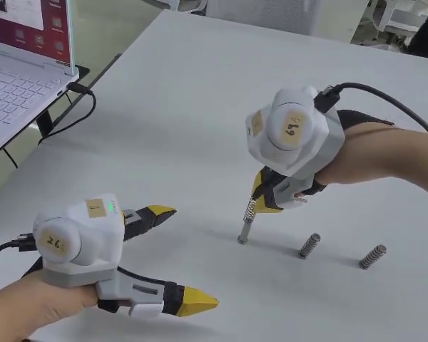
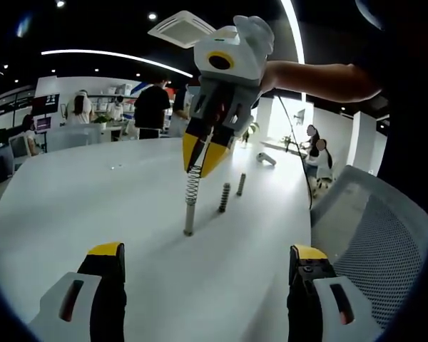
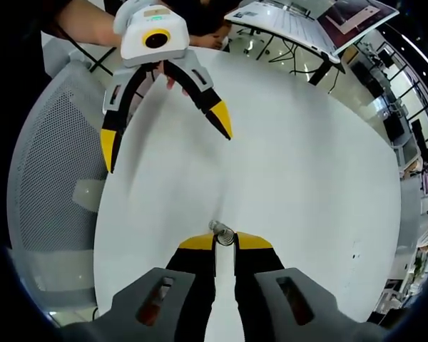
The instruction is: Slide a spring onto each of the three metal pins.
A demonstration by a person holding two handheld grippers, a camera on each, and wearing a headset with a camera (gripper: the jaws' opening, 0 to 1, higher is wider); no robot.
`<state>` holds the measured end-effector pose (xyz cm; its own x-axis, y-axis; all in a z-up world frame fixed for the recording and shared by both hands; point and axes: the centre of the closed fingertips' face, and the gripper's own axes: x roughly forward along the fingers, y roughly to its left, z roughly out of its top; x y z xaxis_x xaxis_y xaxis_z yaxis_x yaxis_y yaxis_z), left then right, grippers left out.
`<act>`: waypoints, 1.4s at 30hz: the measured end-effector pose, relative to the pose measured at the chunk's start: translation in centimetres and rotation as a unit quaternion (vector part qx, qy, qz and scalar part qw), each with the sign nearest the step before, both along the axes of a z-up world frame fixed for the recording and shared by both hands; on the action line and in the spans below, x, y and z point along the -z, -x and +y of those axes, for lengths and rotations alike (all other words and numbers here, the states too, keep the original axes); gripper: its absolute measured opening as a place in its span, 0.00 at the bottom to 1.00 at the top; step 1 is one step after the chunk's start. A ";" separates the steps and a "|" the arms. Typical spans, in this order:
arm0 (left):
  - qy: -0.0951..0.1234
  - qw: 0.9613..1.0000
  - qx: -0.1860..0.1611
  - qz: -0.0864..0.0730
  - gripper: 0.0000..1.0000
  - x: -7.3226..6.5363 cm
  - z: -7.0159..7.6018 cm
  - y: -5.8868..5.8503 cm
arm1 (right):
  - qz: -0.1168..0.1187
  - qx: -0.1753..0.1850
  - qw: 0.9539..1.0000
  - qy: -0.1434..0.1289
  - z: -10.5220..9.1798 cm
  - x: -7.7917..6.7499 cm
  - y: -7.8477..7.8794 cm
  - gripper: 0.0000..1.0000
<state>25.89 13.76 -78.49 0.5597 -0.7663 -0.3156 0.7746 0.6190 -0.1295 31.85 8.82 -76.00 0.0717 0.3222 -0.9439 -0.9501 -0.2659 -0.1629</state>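
In the head view, we see the right claw [image 1: 266, 201] clamped on a spring [image 1: 251, 209]. The spring sits around the top of an upright pin [image 1: 245, 229], which stands on the white counter [image 1: 185, 107] well in from its edges. A second spring [image 1: 309, 246] and a third spring [image 1: 372, 256] sit in a row beside it, toward the right edge. The left claw [image 1: 182, 256] is nearer the near edge, jaws wide apart and holding nothing. A laptop [image 1: 14, 64] sits at the left edge.

In the left gripper view, our own jaws are spread apart. The pin's lower part shows bare beneath the coils.

In the right gripper view, the jaws are pressed together on the spring's top coil.
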 end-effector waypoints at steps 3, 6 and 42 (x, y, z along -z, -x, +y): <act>0.001 1.000 -0.001 0.001 0.92 0.0 0.0 0.0 | 0.002 0.000 1.000 0.002 0.0 0.2 0.0 0.06; 0.001 1.000 -0.002 0.002 0.92 0.1 0.1 0.0 | 0.001 0.000 1.000 0.002 0.1 0.3 -0.1 0.06; 0.002 1.000 -0.008 0.011 0.91 0.7 0.3 0.3 | 0.029 0.017 0.999 0.017 -0.3 3.4 0.3 0.06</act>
<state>25.62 14.08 -79.17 0.5649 -0.7585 -0.3250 0.7618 0.6307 -0.1477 31.53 8.48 -79.42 0.0264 0.2890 -0.9570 -0.9662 -0.2384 -0.0986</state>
